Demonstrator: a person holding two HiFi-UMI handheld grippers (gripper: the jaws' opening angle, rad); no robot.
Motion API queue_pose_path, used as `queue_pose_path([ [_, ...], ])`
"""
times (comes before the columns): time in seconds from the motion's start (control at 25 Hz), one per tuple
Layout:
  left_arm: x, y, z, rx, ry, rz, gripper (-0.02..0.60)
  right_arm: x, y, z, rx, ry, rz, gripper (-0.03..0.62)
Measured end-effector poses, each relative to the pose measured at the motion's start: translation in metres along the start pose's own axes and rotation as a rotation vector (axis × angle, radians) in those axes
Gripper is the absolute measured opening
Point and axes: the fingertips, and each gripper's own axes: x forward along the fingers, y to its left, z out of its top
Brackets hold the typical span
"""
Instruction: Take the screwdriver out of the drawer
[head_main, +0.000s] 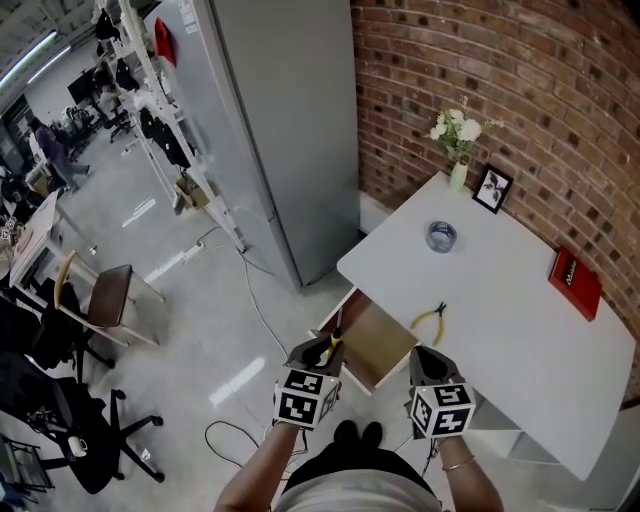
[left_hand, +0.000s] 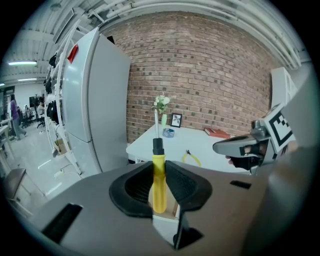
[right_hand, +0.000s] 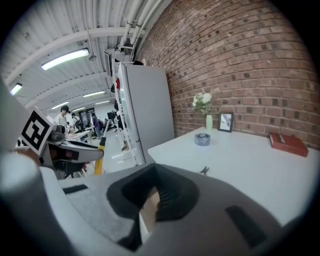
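Note:
My left gripper (head_main: 322, 354) is shut on the yellow handle of the screwdriver (left_hand: 159, 186), whose black collar and metal shaft stick up past the jaws. In the head view the screwdriver (head_main: 334, 344) is held just over the left front corner of the open wooden drawer (head_main: 382, 338) under the white table (head_main: 500, 330). My right gripper (head_main: 428, 354) hangs at the drawer's right front corner, jaws together and holding nothing. In the right gripper view a strip of the drawer's wood (right_hand: 150, 202) shows below its pads, and the left gripper (right_hand: 75, 150) with the screwdriver (right_hand: 98, 159) is at the left.
On the table lie yellow-handled pliers (head_main: 428, 318), a tape roll (head_main: 441, 236), a vase of flowers (head_main: 457, 150), a photo frame (head_main: 493, 188) and a red book (head_main: 574, 283). A tall grey cabinet (head_main: 270, 130) stands left of the table, by the brick wall (head_main: 520, 90). Cables cross the floor.

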Motion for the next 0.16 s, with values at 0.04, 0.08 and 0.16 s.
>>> queue_pose_path([
  [0.04,-0.0001,-0.0002,-0.0009,0.0,0.002,-0.001,0.071,-0.0002,0.0002,-0.0001,0.0,0.0,-0.001,0.002],
  [0.08,-0.0001,-0.0007,-0.0015,0.0,0.004,-0.002,0.071,-0.0005,0.0002,-0.0001,0.0,0.001,-0.002,0.002],
  [0.16,0.0,-0.0017,-0.0025,0.0,0.007,-0.004,0.071,-0.0011,0.0003,-0.0001,0.001,0.001,-0.004,0.002],
])
